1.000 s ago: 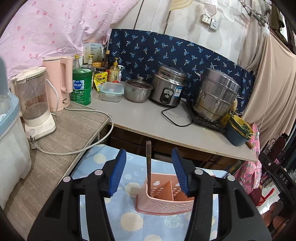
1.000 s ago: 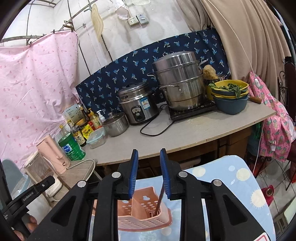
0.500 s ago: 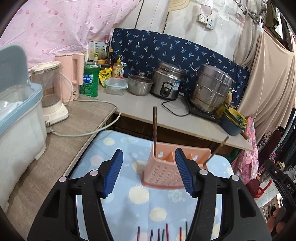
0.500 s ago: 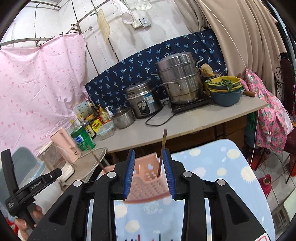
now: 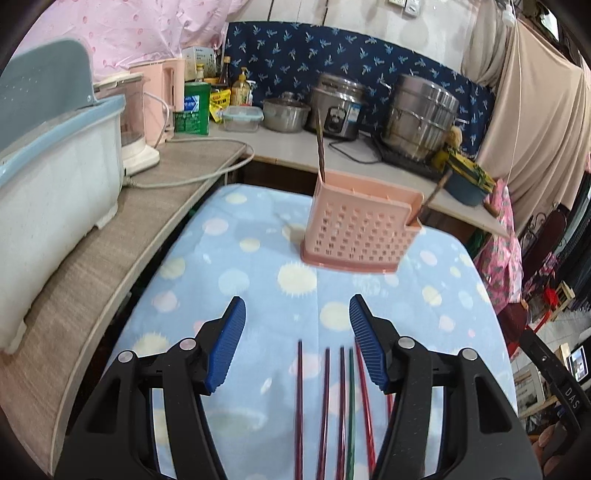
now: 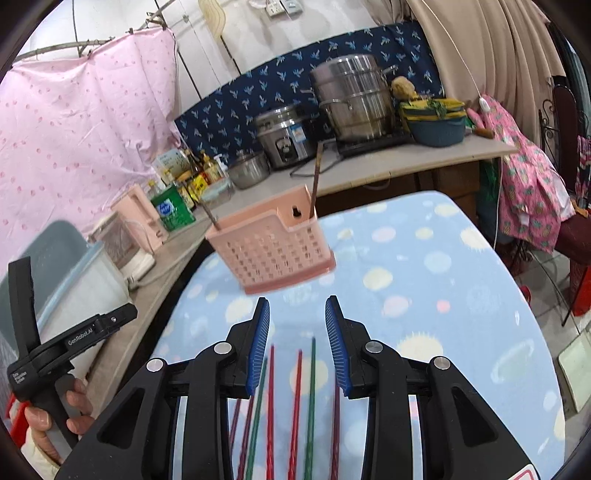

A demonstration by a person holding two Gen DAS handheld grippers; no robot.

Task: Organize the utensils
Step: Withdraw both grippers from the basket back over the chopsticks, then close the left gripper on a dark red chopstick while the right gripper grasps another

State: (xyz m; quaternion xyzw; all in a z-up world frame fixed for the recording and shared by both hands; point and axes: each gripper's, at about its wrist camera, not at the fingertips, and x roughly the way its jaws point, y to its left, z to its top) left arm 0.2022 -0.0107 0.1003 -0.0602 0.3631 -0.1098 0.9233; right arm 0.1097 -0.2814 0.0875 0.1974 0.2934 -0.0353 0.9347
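both grippers have been pulled back from the pink basket (image 5: 360, 230), now at 12 o'clock. left gripper (image 5: 297, 345) half open, right gripper (image 6: 297, 347) narrower, both empty; loose chopsticks (image 6: 291, 406) are lined up next.

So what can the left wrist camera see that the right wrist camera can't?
Only the left wrist view shows the left gripper head-on, jaws open and empty, plus a small screen at the far right edge.

Only the right wrist view shows the right gripper, open and empty, a hand holding the other gripper's handle, and a wall socket up top.

Both show the pink basket with two brown chopsticks standing in it, the coloured chopsticks lying on the blue spotted cloth, and the steel pots behind.
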